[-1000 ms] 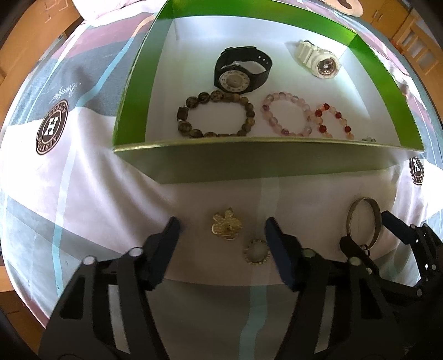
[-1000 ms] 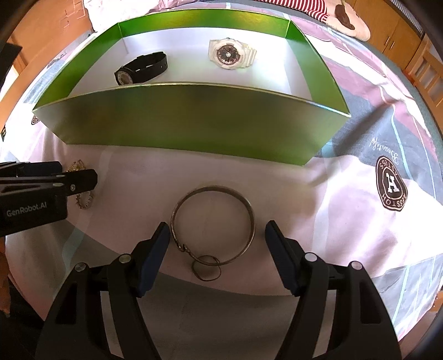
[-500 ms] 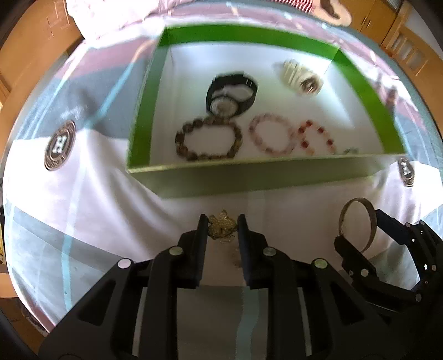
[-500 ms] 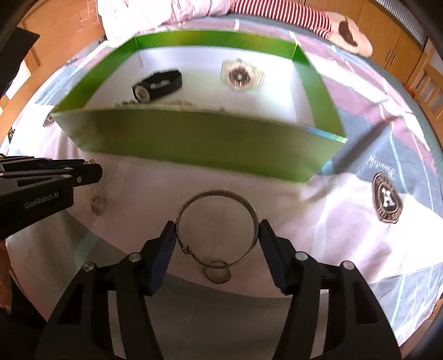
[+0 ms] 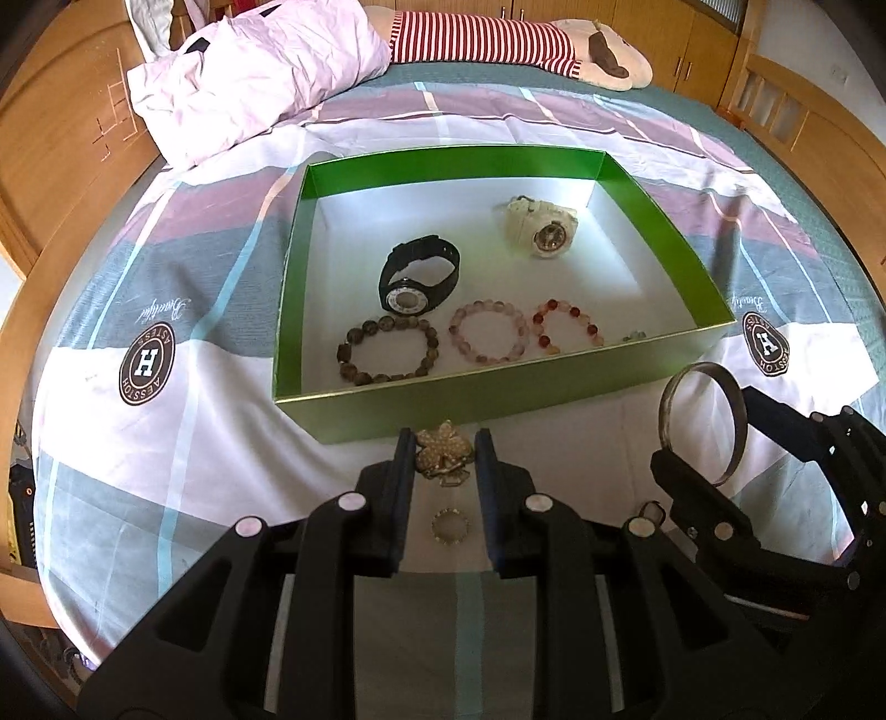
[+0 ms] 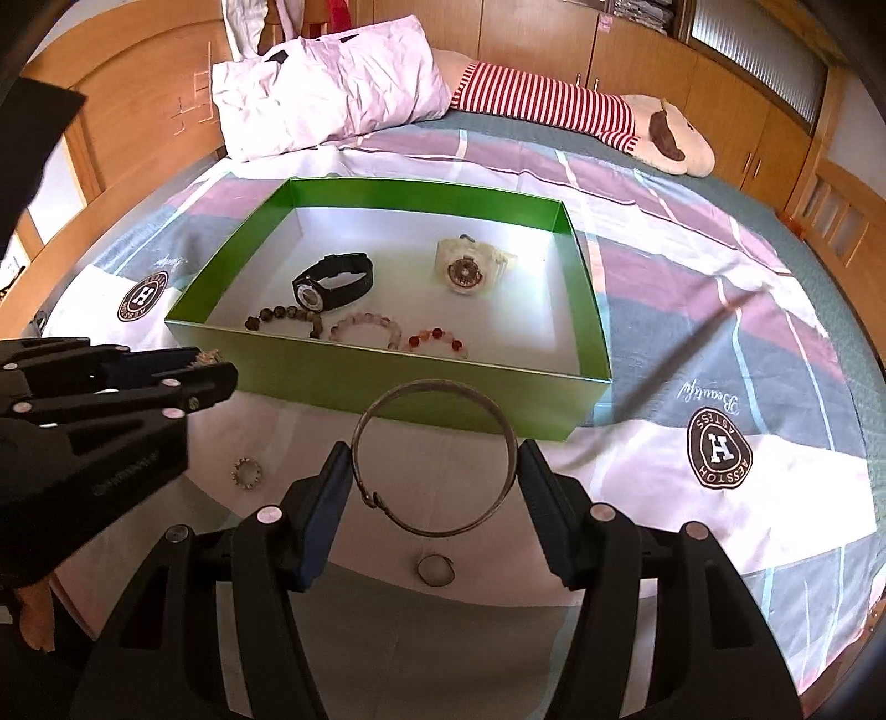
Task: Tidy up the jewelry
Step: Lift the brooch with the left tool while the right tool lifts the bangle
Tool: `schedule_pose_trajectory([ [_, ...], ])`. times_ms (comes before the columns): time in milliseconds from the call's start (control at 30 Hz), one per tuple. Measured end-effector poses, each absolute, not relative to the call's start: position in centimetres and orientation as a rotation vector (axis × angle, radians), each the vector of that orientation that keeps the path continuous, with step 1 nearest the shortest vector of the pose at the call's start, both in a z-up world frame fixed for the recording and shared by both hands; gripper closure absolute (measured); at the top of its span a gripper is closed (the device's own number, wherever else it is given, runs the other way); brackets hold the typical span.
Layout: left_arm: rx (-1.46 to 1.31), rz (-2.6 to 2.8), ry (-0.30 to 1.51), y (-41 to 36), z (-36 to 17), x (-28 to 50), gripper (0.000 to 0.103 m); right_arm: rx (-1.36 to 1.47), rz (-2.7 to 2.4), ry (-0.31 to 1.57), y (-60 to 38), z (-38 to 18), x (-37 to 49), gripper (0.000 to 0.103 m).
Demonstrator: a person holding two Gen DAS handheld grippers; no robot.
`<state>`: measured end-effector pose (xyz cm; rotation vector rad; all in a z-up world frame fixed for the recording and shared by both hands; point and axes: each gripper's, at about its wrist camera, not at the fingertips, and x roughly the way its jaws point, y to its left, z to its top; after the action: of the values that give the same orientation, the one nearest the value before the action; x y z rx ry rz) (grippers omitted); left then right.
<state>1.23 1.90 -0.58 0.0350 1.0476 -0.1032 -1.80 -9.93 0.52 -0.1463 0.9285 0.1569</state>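
A green box (image 5: 487,396) (image 6: 387,376) with a white floor stands on the bed. It holds a black watch (image 5: 418,277), a white watch (image 5: 540,224) and three bead bracelets (image 5: 387,349). My left gripper (image 5: 443,457) is shut on a gold flower brooch (image 5: 443,451), lifted off the bed just before the box's near wall. My right gripper (image 6: 434,468) is shut on a metal bangle (image 6: 434,457), held above the bed in front of the box. A small beaded ring (image 5: 449,525) (image 6: 246,473) and a plain ring (image 6: 436,569) lie on the sheet.
The bed has a patchwork sheet (image 5: 166,310) with round logo prints. A lilac pillow (image 5: 255,72) and a striped plush toy (image 5: 498,44) lie at the far end. A wooden bed frame (image 5: 50,138) and cupboards surround it.
Both grippers closed on their items and rose: the left took the brooch, the right took the bangle. Both views pulled back and up from the bed.
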Motion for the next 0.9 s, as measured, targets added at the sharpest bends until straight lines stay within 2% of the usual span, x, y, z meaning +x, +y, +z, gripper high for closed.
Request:
schedule_pose_trajectory([
  [533, 0.048, -0.100, 1.109, 1.9, -2.5, 1.5, 0.081, -0.145, 0.154, 1.007, -10.4, -1.3, -1.2, 0.042],
  [900, 0.048, -0.143, 1.218, 0.2, -6.0, 1.5, 0.081, -0.012, 0.098, 1.173, -14.2, -5.1, 0.2, 0.042],
])
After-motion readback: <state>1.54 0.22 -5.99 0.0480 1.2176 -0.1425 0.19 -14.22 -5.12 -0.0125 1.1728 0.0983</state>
